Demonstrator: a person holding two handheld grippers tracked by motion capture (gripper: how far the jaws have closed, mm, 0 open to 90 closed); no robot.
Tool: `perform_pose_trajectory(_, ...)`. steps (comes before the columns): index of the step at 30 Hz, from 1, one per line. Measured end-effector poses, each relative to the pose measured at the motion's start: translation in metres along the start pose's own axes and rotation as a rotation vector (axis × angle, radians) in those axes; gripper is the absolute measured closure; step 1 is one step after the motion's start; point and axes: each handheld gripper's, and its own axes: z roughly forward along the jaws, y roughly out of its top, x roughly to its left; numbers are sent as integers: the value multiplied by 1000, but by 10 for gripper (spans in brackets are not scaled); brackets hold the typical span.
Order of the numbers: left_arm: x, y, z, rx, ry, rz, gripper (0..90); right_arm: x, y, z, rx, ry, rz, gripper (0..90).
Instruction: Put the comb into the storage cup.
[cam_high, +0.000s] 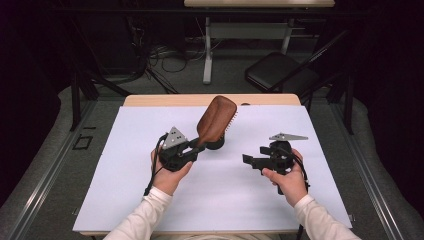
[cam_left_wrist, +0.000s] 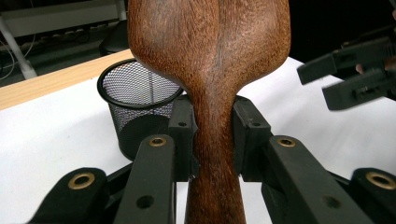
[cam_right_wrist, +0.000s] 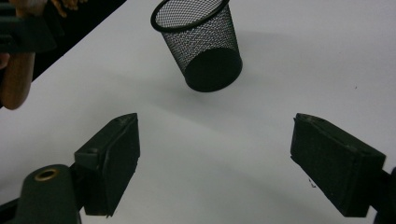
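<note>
My left gripper (cam_high: 196, 145) is shut on the neck of a brown wooden hairbrush (cam_high: 216, 118), pads pressing both sides of the handle (cam_left_wrist: 212, 140). The brush head rises up and away with its bristles turned to the right. A black mesh cup (cam_high: 216, 145) stands upright on the white mat just behind the brush; the left gripper view has the cup (cam_left_wrist: 135, 100) left of the handle. My right gripper (cam_high: 248, 160) hovers to the right, jaws wide apart with nothing between them (cam_right_wrist: 215, 140). It points toward the mesh cup (cam_right_wrist: 201, 42). The brush's handle end (cam_right_wrist: 16, 81) shows at the left edge.
A white mat (cam_high: 150, 190) covers most of the wooden table (cam_high: 150, 100). A black chair (cam_high: 280, 72) and a desk frame (cam_high: 207, 50) stand on the floor beyond the far edge. The other gripper (cam_left_wrist: 348, 74) appears at the right of the left gripper view.
</note>
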Motion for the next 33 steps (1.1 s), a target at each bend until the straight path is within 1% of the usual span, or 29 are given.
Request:
perform_pose_trajectory(4,1,-1,0,-2,3,-1,723,1,14,3,4,21,32,159)
perform_pose_trajectory(9,3,0,-2,-10,6,-7,723,1,28,7,7,27,48,159)
perform_pose_trajectory(13,4,0,-2,-12,8,-9,723,3,38,9,-1,43,70,158)
perform_pose_trajectory(17,4,-1,-2,-14,7,-10,723,6,50,11,-19,62,81,157)
perform_pose_trajectory(21,5,-2,-2,-15,10,-10,723,10,62,12,-17,86,84,153)
perform_pose_trajectory(23,5,-2,-1,-15,12,-11,723,13,67,12,-15,87,79,147)
perform_pose_trajectory(24,5,-3,-1,-16,11,-11,723,14,70,12,-17,87,81,146)
perform_pose_trajectory(26,5,-3,-1,-15,12,-11,723,15,74,13,-21,106,80,146)
perform_pose_trajectory(30,5,-3,0,-14,12,-13,723,17,80,15,-30,134,102,146)
perform_pose_trajectory(33,5,-3,1,-14,11,-10,723,18,82,16,-30,141,115,146)
